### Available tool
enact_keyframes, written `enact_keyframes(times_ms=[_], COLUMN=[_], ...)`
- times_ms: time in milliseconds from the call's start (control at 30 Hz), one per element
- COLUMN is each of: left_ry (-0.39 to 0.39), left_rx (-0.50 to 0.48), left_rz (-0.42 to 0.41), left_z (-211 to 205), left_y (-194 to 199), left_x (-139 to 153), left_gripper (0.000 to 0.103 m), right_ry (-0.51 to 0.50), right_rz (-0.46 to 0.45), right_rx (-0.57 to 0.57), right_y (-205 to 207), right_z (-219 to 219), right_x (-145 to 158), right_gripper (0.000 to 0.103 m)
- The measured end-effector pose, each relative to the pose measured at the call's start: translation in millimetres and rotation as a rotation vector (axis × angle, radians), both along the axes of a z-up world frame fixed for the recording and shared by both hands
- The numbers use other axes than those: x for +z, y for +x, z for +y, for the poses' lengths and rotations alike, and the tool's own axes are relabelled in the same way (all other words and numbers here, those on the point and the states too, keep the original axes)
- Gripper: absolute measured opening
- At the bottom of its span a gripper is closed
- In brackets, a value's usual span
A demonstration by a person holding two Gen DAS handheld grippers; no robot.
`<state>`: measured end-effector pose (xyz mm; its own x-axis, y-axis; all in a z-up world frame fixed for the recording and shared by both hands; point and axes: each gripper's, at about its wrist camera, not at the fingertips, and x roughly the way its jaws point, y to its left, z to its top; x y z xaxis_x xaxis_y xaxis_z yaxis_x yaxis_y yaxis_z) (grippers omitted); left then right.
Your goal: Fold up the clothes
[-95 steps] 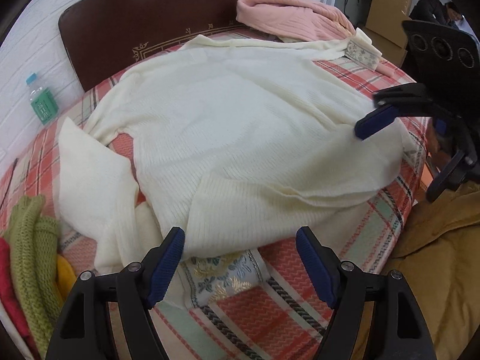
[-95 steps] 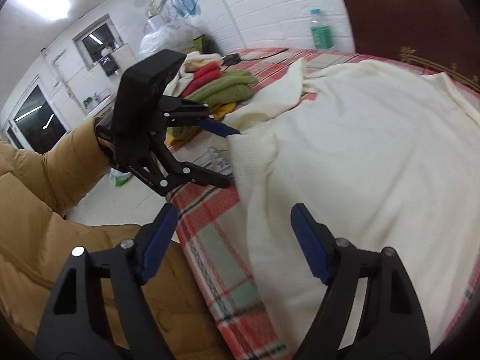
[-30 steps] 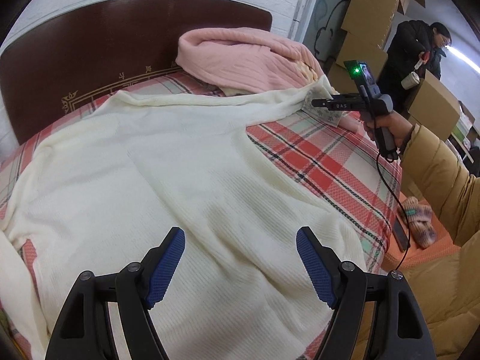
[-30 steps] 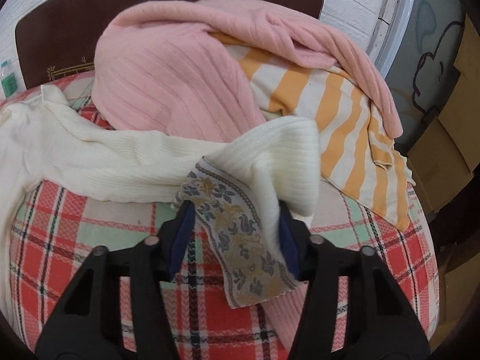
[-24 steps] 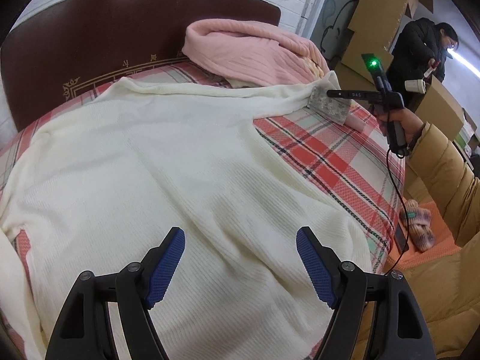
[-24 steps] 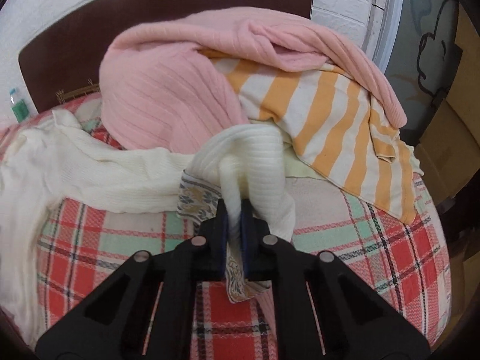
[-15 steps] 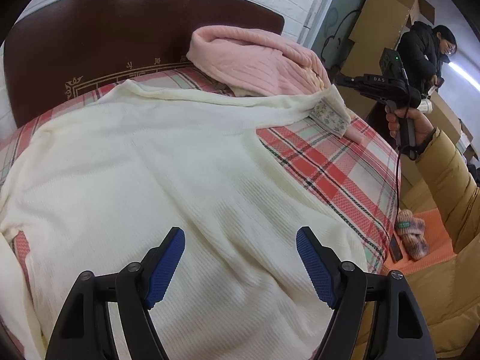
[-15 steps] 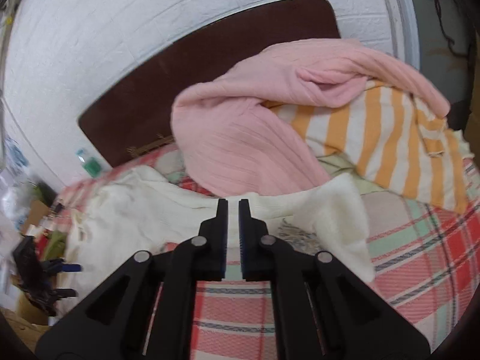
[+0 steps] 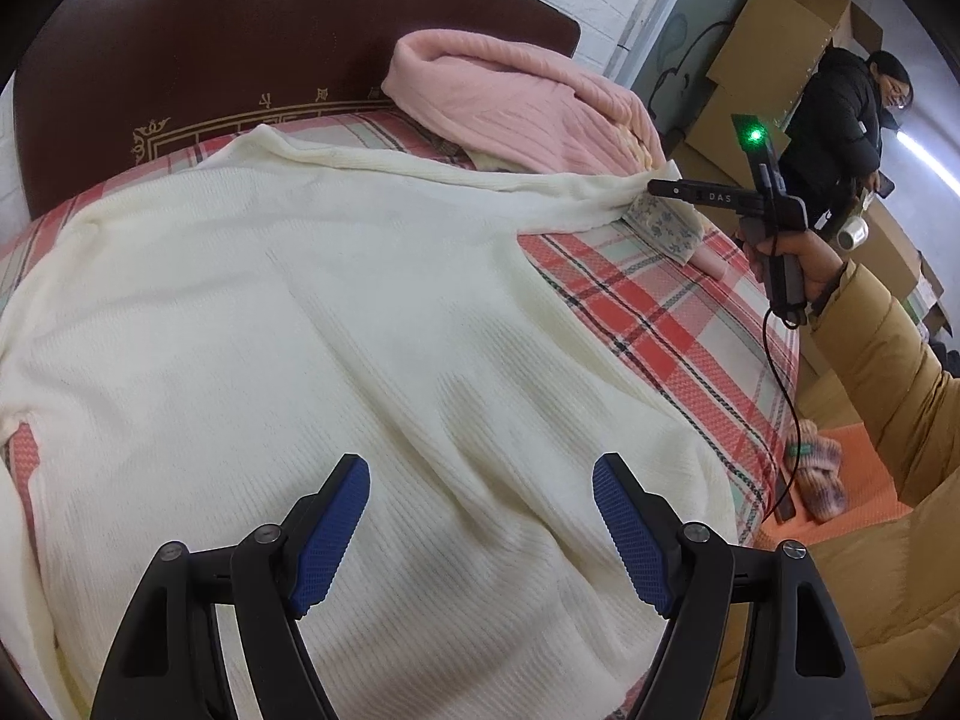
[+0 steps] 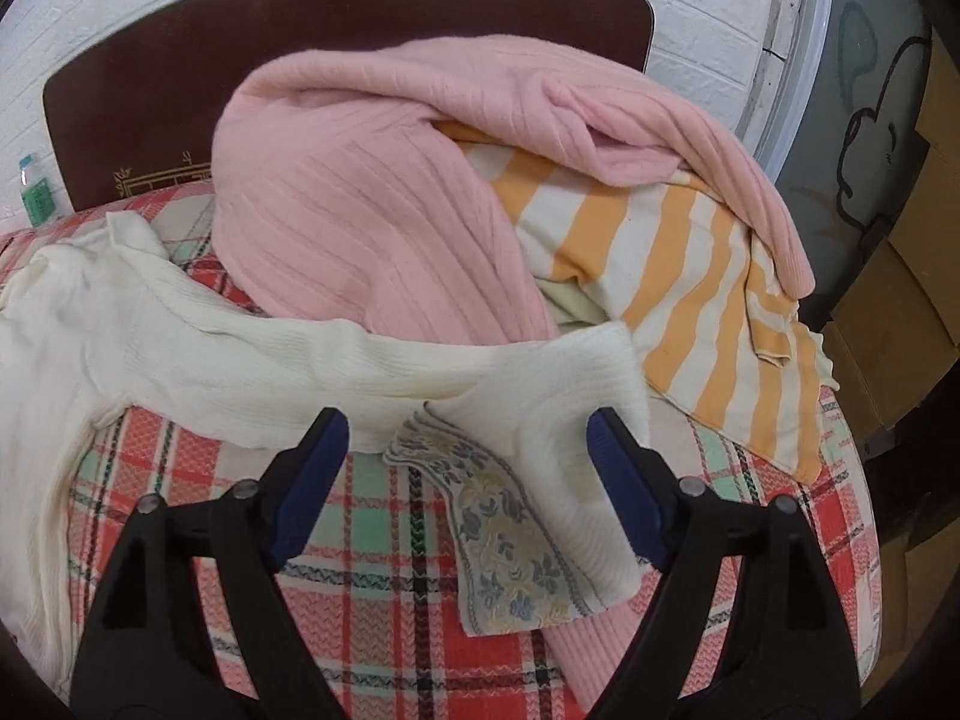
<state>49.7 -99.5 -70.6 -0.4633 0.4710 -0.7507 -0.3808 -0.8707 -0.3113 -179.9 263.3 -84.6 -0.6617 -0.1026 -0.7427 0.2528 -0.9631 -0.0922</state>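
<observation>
A cream knit sweater (image 9: 312, 324) lies spread flat on the plaid bed cover (image 9: 654, 324). Its right sleeve (image 10: 312, 372) stretches out toward a pile of clothes, and the cuff (image 10: 576, 420) shows a floral trim (image 10: 510, 546). My left gripper (image 9: 480, 534) is open and empty, hovering over the sweater's lower body. My right gripper (image 10: 465, 474) is open over the cuff, with the cuff lying between the jaws. In the left wrist view the right gripper (image 9: 654, 187) reaches the sleeve end from the right.
A pink ribbed sweater (image 10: 372, 192) and an orange-striped garment (image 10: 678, 282) are piled behind the cuff. A dark wooden headboard (image 9: 228, 60) backs the bed. Cardboard boxes (image 9: 774, 36) and a person in black (image 9: 840, 120) stand to the right. A green bottle (image 10: 33, 192) stands at far left.
My right gripper shut on the cuff, pulled away shut and empty, then came back to the cuff and opened. The left gripper stayed open over the sweater body.
</observation>
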Motion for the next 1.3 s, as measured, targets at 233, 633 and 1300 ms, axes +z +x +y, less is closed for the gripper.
enact_keyframes(times_ms=[233,633,1300], left_ry=[-0.014,0.018,0.082], left_rx=[-0.002,-0.005,0.123], left_rz=[-0.037,-0.016,0.059], left_z=[7.2,3.1,-68.5], left_y=[-1.8,-9.8,5.3], left_x=[-7.9,-1.6,12.7], left_gripper=[0.079,0.079,0.079], right_ry=[-0.046,-0.696,-0.877], right_rz=[-0.058,-0.051,-0.266], right_rx=[-0.049,0.09,0.609], right_y=[-20.0,11.0,-3.1], right_z=[14.4,29.0,-254.1], right_x=[-20.1,48.7,88.3], right_gripper=[0.028,0.009,0.009])
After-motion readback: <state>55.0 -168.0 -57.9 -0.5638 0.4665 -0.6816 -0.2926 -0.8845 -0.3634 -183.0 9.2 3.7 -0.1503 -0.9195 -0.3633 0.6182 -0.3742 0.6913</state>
